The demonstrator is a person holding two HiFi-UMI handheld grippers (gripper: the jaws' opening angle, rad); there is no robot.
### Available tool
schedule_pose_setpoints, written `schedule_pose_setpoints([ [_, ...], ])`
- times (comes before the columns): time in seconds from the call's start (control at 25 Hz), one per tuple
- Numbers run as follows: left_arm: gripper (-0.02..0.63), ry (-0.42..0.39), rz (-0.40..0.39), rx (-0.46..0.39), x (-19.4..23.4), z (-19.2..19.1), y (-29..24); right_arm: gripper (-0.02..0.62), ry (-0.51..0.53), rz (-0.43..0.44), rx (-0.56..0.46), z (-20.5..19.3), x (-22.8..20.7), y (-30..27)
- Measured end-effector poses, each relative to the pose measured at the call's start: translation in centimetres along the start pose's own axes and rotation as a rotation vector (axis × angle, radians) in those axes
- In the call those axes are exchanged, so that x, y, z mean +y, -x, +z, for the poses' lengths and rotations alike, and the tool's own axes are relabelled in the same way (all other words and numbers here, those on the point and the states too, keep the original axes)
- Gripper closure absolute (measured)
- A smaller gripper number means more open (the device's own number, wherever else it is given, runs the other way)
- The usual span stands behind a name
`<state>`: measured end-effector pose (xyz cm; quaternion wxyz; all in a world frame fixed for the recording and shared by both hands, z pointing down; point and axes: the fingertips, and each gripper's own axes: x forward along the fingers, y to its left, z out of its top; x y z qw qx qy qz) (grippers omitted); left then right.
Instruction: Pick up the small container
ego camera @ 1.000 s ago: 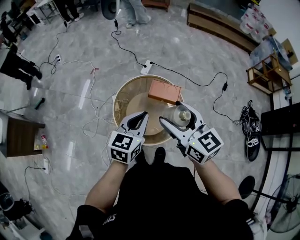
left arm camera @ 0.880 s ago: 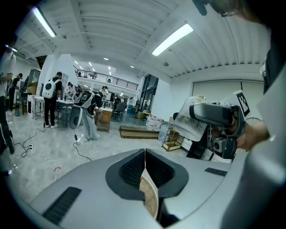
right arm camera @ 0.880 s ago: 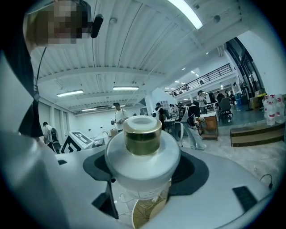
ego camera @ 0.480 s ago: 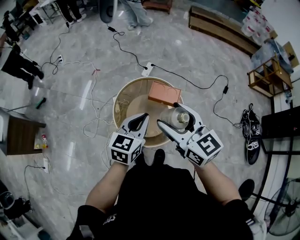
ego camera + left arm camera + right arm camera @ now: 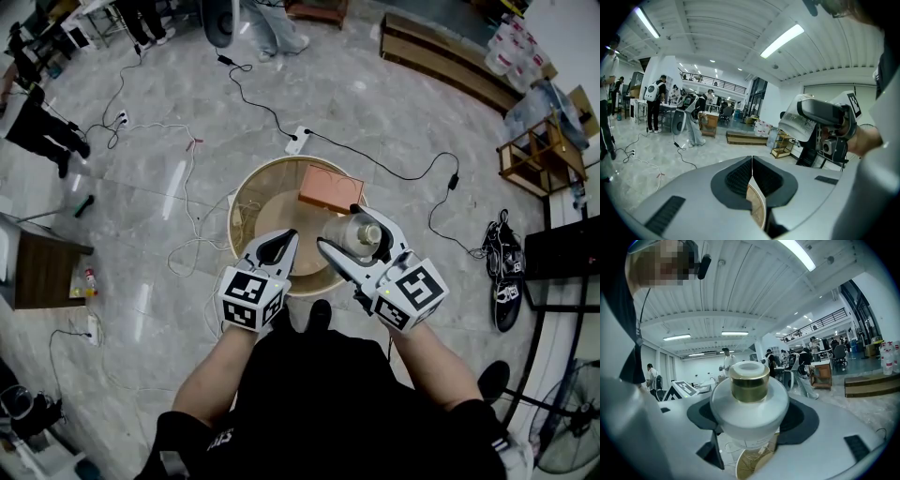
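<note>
The small container (image 5: 354, 233) is a pale, frosted jar with a gold neck (image 5: 749, 384). My right gripper (image 5: 353, 240) is shut on it and holds it above the near right part of the round wooden table (image 5: 251, 195). In the right gripper view the jar fills the space between the jaws. My left gripper (image 5: 279, 246) hangs over the table's near left part, shut with nothing in it; the jaws meet in the left gripper view (image 5: 752, 176). That view also shows the jar (image 5: 806, 119) at the right.
A brown cardboard box (image 5: 330, 187) lies on the far side of the table. Cables and a power strip (image 5: 295, 140) trail over the marble floor. A dark side table (image 5: 42, 272) stands at the left, shoes (image 5: 502, 272) at the right. People stand far off.
Both grippers and the held jar have stayed almost still; the view has shifted only slightly.
</note>
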<state>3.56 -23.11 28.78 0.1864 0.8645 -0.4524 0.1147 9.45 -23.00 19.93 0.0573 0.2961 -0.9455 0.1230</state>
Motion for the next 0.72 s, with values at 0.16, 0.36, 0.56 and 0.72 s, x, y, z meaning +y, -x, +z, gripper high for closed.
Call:
schedule_pose_setpoints([
  [0.16,0.588,-0.009,0.009,-0.001,0.4,0.3,0.1,0.250,0.010,-0.008,-0.001,0.3,-0.3,-0.2],
  [0.36,0.588,-0.045,0.067,-0.020,2.7,1.9,1.5,0.250,0.026,-0.037,-0.011,0.8,-1.1,-0.1],
  [0.56,0.588,-0.087,0.134,-0.047,4.3,4.3,3.4,0.250,0.018,-0.063,-0.024,0.8,-1.8,0.7],
  [0.72,0.588,-0.079,0.159,-0.073,4.9,5.7,4.5,0.250,0.008,-0.079,-0.023,0.7,-2.0,1.1],
])
